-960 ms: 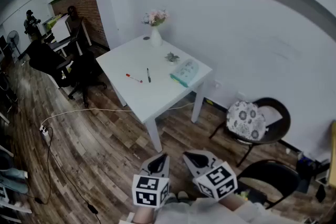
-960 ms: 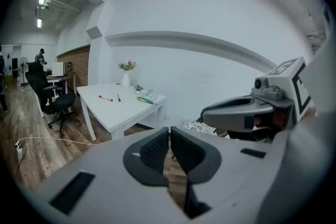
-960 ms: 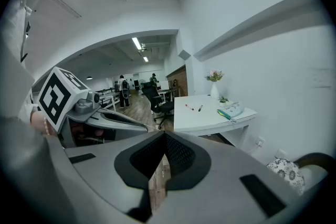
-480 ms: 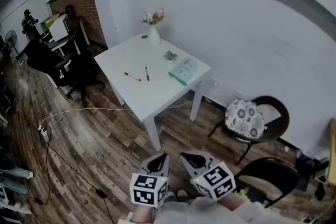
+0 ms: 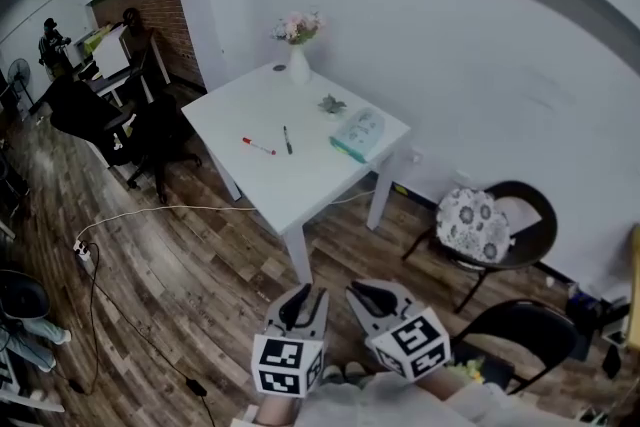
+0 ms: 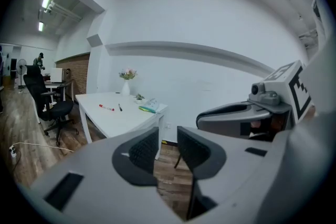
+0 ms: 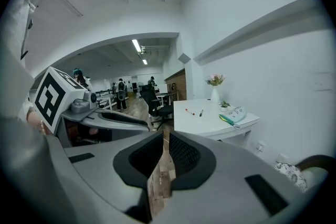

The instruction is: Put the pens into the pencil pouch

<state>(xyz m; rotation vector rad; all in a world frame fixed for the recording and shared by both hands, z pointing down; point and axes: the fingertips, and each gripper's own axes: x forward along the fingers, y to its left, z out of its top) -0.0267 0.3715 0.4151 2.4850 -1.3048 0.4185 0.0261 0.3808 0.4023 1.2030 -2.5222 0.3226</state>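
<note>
White tabletop [image 5: 300, 190] carries the task's things. A red pen [image 5: 257, 147] and a black pen [image 5: 287, 140] lie side by side but apart near its middle. The teal pencil pouch [image 5: 358, 134] rests by the right corner, along the wall-side edge, and a vase of flowers [image 5: 299, 65] stands at the far corner. Both grippers hang over the plank floor [image 5: 200, 285], well apart from the table. The left gripper [image 6: 167, 139] has just been opening its jaws, with nothing between them. The right gripper [image 7: 164, 140] is empty, its jaws all but together.
</note>
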